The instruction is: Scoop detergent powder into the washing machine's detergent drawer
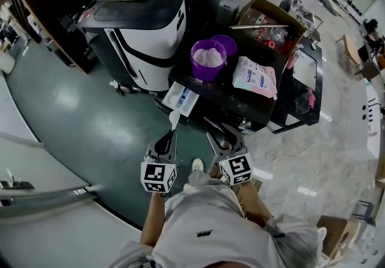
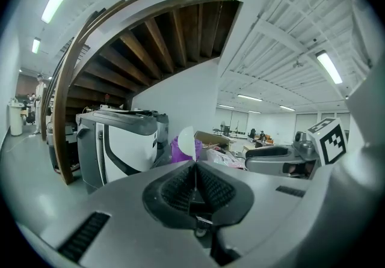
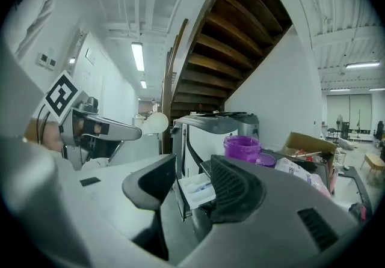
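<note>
Your left gripper (image 1: 172, 137) pinches the scoop (image 1: 174, 118), handle hidden; right gripper (image 1: 220, 135) stands spread, drawer (image 1: 180, 97) at 12 o'clock.

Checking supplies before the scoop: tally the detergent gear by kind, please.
Purple tub of powder: 1
Purple lid: 1
White spoon, in the left gripper: 1
Open detergent drawer: 1
Printed pouch: 1
Total: 5

My pads (image 2: 174, 191) are ribbed matt black rubber. The spoon (image 2: 187, 140) looks smooth white plastic. At twelve o'clock the tub (image 1: 206, 73) is glossy purple plastic; at ten, the floor (image 1: 78, 116) shines green.
</note>
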The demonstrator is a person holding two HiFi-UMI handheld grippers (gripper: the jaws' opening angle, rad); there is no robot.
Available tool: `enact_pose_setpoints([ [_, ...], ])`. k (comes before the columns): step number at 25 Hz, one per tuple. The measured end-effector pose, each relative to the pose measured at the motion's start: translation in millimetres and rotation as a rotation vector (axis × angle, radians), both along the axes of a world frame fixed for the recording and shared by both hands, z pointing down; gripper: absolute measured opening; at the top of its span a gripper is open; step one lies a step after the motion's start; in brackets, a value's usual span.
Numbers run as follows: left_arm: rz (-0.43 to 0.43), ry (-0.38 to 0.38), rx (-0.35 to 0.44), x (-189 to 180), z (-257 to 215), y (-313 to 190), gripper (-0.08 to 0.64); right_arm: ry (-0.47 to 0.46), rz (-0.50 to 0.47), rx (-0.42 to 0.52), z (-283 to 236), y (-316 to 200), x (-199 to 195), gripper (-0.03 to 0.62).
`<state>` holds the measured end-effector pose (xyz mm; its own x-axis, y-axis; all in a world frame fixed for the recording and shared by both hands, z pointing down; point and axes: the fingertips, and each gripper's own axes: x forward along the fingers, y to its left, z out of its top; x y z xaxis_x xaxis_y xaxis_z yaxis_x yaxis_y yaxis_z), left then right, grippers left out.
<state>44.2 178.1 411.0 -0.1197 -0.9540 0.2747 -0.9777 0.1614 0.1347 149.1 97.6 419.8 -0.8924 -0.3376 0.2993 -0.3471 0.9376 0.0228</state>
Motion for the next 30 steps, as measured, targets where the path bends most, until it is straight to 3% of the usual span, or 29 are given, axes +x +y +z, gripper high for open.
enact_pose_setpoints([
  [15,-0.019,-0.031,-0.009,-15,-14,-80,0.017,-0.025,-0.015,-0.010,-5,-85,-15,0.178],
  [30,0.082,-0.005,-0.001,-56,-5,-133,0.017,0.010,0.082,-0.013,6,-128,-45,0.172],
])
